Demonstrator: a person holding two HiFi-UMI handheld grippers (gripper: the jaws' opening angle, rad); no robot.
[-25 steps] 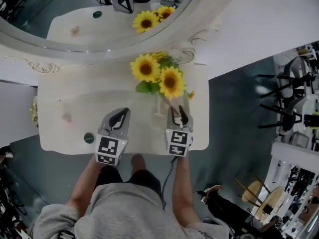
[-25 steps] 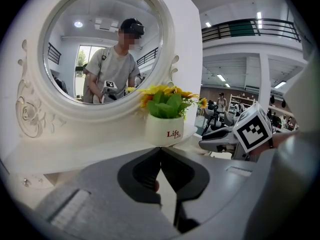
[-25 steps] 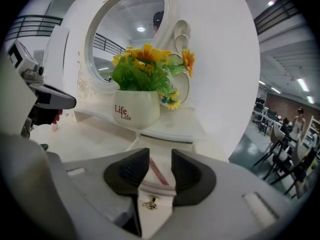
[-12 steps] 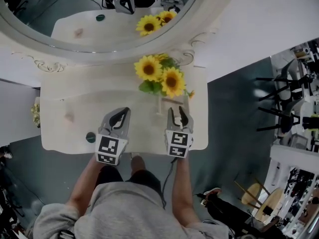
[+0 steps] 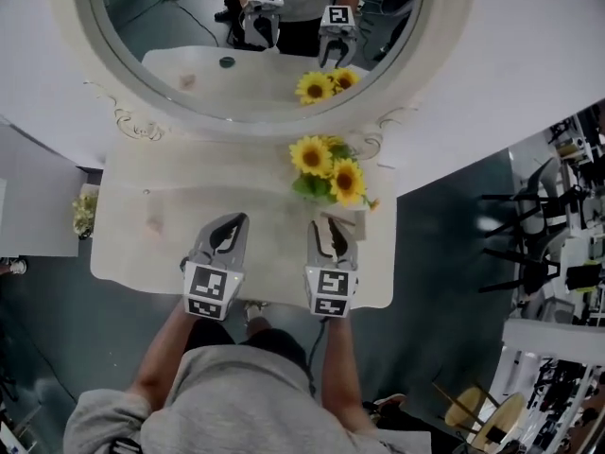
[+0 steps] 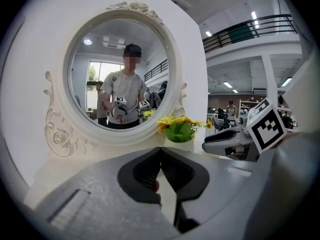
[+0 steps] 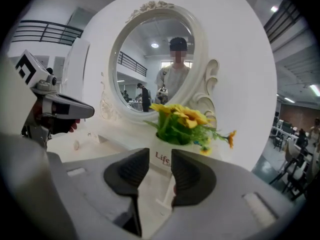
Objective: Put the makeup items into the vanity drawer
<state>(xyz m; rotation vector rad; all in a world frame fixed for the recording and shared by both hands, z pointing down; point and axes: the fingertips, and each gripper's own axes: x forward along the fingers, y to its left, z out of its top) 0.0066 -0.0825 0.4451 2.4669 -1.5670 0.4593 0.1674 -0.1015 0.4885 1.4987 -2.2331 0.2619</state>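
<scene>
Vanity table point(image 5: 180, 197): white top, set against a white wall, with an oval mirror point(image 5: 189, 26) in a carved white frame at its back.
Left gripper point(image 5: 241, 218): held over the front of the table, left of centre. Its jaw tips are pressed together with nothing between them.
Right gripper point(image 5: 333, 225): held just right of the left one, over the front of the table. Its jaws stand partly apart and empty, and the vase shows in the gap beyond them.
Vase point(image 7: 161, 160): white with dark "Life" lettering, upright on the right side of the table, just ahead of the right gripper.
Sunflowers point(image 5: 331, 170): yellow heads and green leaves standing in the vase, close to the mirror frame.
Makeup item point(image 5: 182, 263): a small dark round thing at the table's front left edge, just beside the left gripper and partly hidden by it. It shows more clearly as a reflection in the mirror.
Person: grey top, bare forearms, one gripper in each hand, also reflected in the mirror.
</scene>
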